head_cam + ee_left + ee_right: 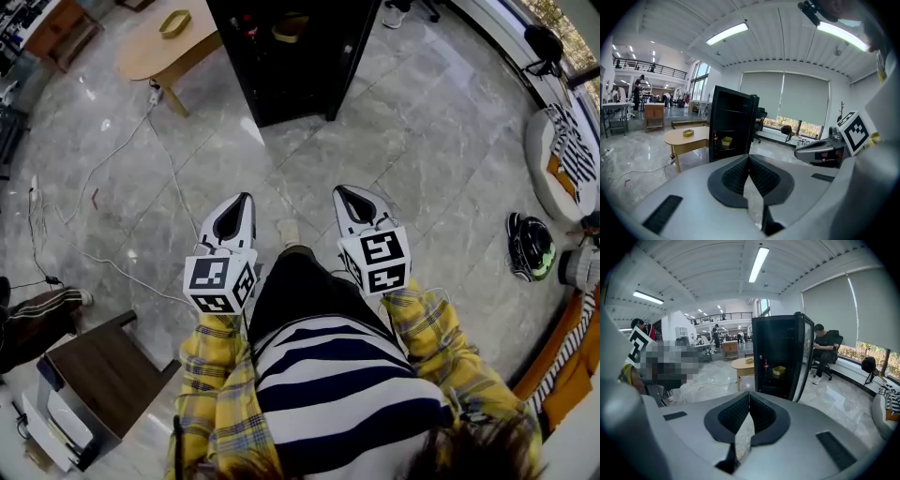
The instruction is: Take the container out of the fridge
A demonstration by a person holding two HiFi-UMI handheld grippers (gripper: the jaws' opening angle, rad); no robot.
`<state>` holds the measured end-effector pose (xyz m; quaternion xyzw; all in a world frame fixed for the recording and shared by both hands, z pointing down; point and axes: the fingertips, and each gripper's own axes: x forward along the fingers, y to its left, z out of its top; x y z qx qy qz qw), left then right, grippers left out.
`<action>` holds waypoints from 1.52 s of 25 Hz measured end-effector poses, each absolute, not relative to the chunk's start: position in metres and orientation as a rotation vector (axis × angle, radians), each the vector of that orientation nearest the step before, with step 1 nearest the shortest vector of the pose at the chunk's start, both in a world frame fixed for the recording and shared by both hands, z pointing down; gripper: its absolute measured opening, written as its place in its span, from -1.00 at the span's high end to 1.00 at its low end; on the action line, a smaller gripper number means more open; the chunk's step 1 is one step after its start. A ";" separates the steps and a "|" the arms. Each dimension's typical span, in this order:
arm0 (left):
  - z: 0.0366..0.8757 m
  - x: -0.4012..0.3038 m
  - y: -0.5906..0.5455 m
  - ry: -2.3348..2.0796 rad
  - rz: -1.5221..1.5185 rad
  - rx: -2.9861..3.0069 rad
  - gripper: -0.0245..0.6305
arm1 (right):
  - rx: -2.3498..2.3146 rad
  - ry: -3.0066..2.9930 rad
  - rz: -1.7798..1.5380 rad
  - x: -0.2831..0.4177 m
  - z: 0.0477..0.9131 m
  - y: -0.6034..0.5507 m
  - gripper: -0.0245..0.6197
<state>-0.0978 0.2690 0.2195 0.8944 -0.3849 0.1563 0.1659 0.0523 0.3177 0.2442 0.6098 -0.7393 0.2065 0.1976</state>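
The left gripper (246, 199) is held out low in front of the person with its jaws together, tips touching and nothing between them. The right gripper (341, 192) is level with it, just beside it, and it too is closed tight and empty. Both point across a stretch of marble floor (394, 141) toward the black fridge (780, 357), whose glass door (802, 357) stands swung open on the right.

The yellow container (778, 371) sits on a shelf inside the fridge, about halfway up. Just left of it is what looks like a small red-topped bottle (765, 365), though it is too small to be sure. The container is well apart from both grippers. In the left gripper view it lies ahead and a little left of the jaws, and in the right gripper view a little to their right, so it sits roughly between the two lines of aim.

A wooden table (150, 52) stands just left of the fridge with a yellow tray (174, 22) on it. Beyond the open door a person (824, 348) sits in a chair by the window.
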 end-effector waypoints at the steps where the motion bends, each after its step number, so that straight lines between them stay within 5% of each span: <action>1: 0.222 -0.096 0.265 -1.075 0.438 2.542 0.88 | 1.703 -2.066 0.575 0.053 0.245 0.313 0.84; 38: 0.269 -0.080 0.077 -1.040 0.462 2.521 0.88 | 1.538 -2.019 0.469 0.050 0.279 0.094 0.83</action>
